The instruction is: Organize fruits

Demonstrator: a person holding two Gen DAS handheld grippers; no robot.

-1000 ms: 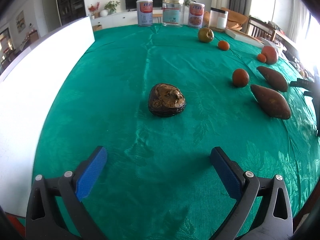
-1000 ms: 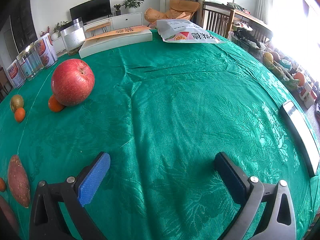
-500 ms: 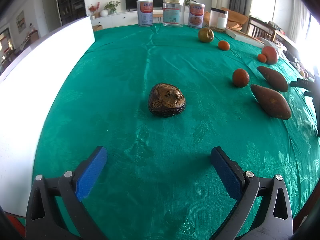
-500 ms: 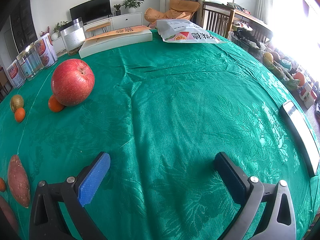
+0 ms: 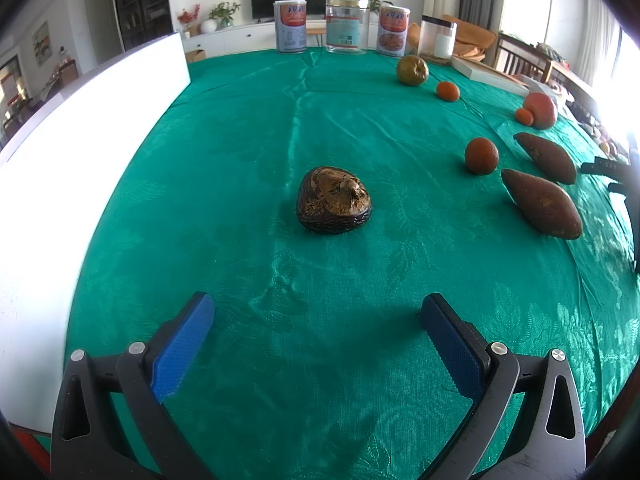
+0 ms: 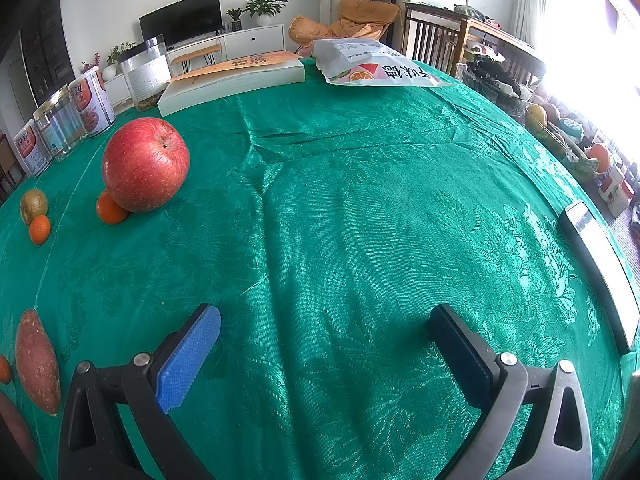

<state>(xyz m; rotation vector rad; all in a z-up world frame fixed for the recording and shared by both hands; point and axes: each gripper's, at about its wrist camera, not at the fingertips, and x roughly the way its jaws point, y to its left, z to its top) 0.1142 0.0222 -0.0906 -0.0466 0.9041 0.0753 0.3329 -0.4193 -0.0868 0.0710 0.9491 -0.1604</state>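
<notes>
A dark brown wrinkled fruit [image 5: 334, 200] lies on the green tablecloth [image 5: 280, 128], straight ahead of my left gripper [image 5: 316, 312], which is open and empty. To its right lie two sweet potatoes [image 5: 540, 204], an orange [image 5: 481, 156], a red apple [image 5: 541, 110], small oranges [image 5: 447, 91] and a greenish fruit [image 5: 412, 71]. My right gripper [image 6: 324, 324] is open and empty over bare cloth. In the right wrist view the red apple [image 6: 145, 165] sits far left with a small orange [image 6: 110, 210] beside it, and a sweet potato [image 6: 37, 360] lies at the left edge.
Tins and jars [image 5: 346, 26] stand along the far table edge. A white board [image 5: 80, 128] lines the left side. A flat white box [image 6: 232, 84] and a snack bag [image 6: 372, 68] lie at the back in the right wrist view. A phone [image 6: 600, 272] lies at the right edge.
</notes>
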